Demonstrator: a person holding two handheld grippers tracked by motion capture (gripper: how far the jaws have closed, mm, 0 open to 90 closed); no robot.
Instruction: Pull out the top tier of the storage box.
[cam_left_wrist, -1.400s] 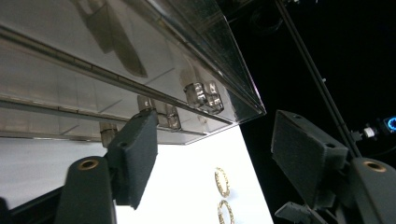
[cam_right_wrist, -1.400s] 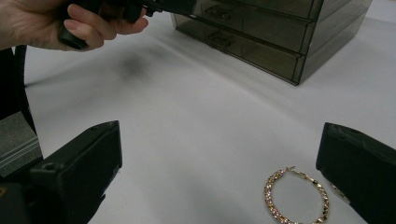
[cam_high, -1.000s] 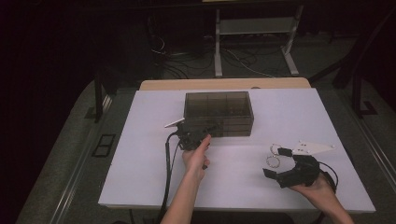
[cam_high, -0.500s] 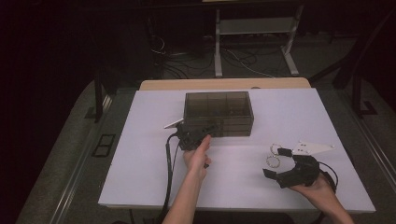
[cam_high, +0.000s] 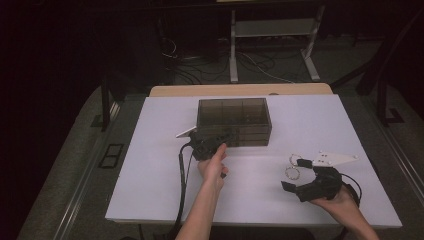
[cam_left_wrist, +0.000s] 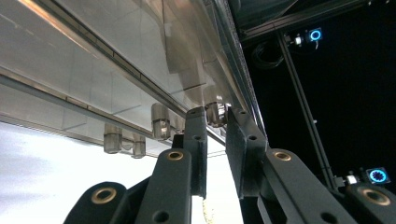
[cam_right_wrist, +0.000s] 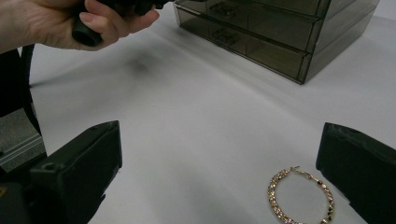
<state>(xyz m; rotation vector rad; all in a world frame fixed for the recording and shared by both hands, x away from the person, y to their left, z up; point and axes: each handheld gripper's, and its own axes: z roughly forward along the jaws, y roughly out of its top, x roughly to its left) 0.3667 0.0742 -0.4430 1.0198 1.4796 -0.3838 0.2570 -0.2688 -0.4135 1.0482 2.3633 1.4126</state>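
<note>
Looking along the left claw shows its jaws just closing on a small clear knob of the dark drawer box; from above that knob is too small to see. The right claw stands wide open over a gold bracelet, touching nothing, on the white table.

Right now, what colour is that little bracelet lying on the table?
Gold, with tiny sparkling links. The bracelet shows best in the right gripper view, on the white table.
</note>
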